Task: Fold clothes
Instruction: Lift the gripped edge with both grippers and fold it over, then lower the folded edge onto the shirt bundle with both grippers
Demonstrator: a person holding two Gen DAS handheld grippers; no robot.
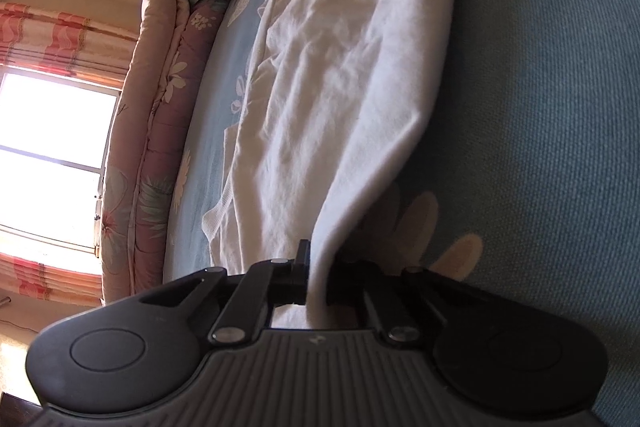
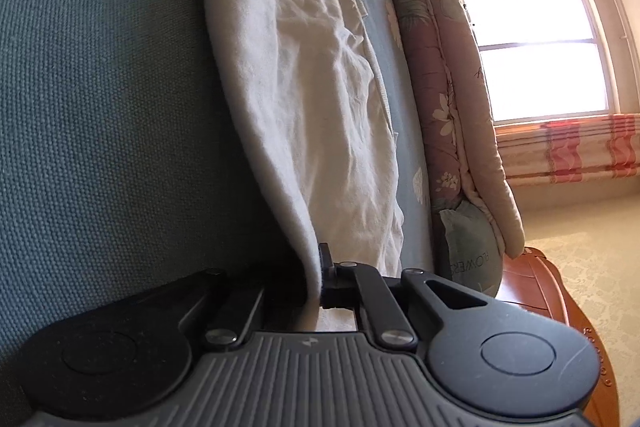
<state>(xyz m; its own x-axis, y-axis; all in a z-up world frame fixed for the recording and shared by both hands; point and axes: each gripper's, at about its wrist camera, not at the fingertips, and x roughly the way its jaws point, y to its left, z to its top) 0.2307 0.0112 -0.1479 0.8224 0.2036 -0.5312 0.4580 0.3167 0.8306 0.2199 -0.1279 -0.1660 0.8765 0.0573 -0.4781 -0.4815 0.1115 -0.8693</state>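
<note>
A crumpled white cotton garment (image 1: 328,75) lies on the teal woven bedsheet with pale flower prints (image 1: 540,107), one long edge lifted off the bed and drawn taut between the two grippers. Both cameras are rolled on their sides, so the bed stands up like a wall in each view.

The left gripper (image 1: 310,279) has its fingers (image 1: 303,253) closed almost fully on a pinch of that edge; the cloth runs down between them and out toward the camera. The right gripper (image 2: 316,281) does the same at the other end, its fingers (image 2: 325,257) nearly shut with the white fabric (image 2: 304,75) clamped between them. Neither touches anything else that I can see.

My reading: a fold is in hand, with the held edge raised and the rest of the garment lying wrinkled on the sheet toward the pink floral quilt (image 1: 160,115). Which fold of the sequence this is cannot be told. The next move likely calls for carrying both ends across together at even height, keeping the edge straight so the wrinkled body does not drag or bunch
</note>
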